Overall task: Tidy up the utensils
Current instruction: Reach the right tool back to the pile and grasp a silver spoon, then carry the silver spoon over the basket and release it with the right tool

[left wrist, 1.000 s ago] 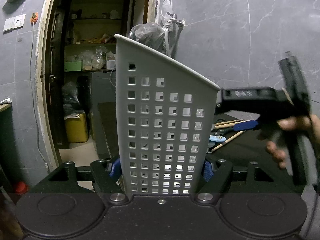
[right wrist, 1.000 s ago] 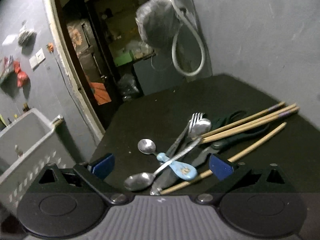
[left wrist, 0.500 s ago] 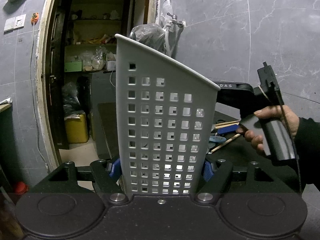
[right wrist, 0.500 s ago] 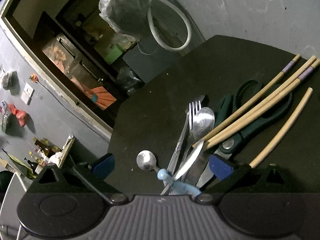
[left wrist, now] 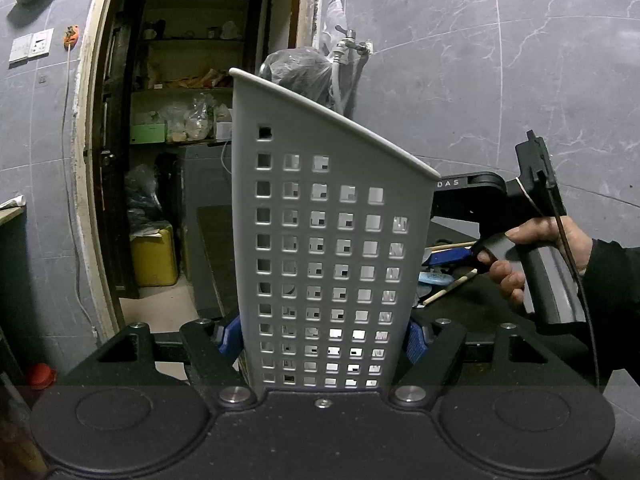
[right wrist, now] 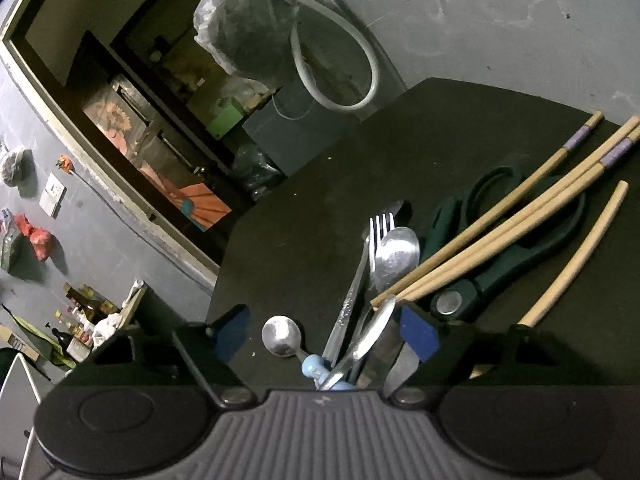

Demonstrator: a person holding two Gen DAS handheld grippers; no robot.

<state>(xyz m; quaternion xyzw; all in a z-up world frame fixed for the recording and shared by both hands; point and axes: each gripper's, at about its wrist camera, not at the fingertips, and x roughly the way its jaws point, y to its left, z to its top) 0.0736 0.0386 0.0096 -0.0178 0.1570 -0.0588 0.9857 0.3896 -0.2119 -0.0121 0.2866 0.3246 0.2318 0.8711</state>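
Utensils awaiting sorting, seen from both wrist cameras. Left hand-held gripper [left wrist: 323, 338]: its blue pads press on the two flanks of a grey perforated utensil caddy [left wrist: 328, 248], which stands upright between them with a slanted rim, higher on the gripper's left. To this gripper's right, beyond the caddy, a hand [left wrist: 536, 254] in a dark sleeve grasps the handle of the right hand-held gripper.

Right hand-held gripper [right wrist: 326, 334]: angled down over a dark worktop [right wrist: 304, 248], its jaws have just been closing and stand part-spread, the pads not seen to press on anything. Between the pads lie the handles of the pile: a small spoon with a pale blue handle [right wrist: 282, 336] nearer the left pad, then a fork [right wrist: 360, 280], a large spoon [right wrist: 396, 258] and a flat knife blade [right wrist: 374, 334] close against the right pad [right wrist: 418, 336]. Ahead and to the right of this gripper, four wooden chopsticks [right wrist: 508, 224] lie fanned, three of them across dark green scissors [right wrist: 516, 240], the fourth apart on the far right. Whether any pad touches the cutlery cannot be told.
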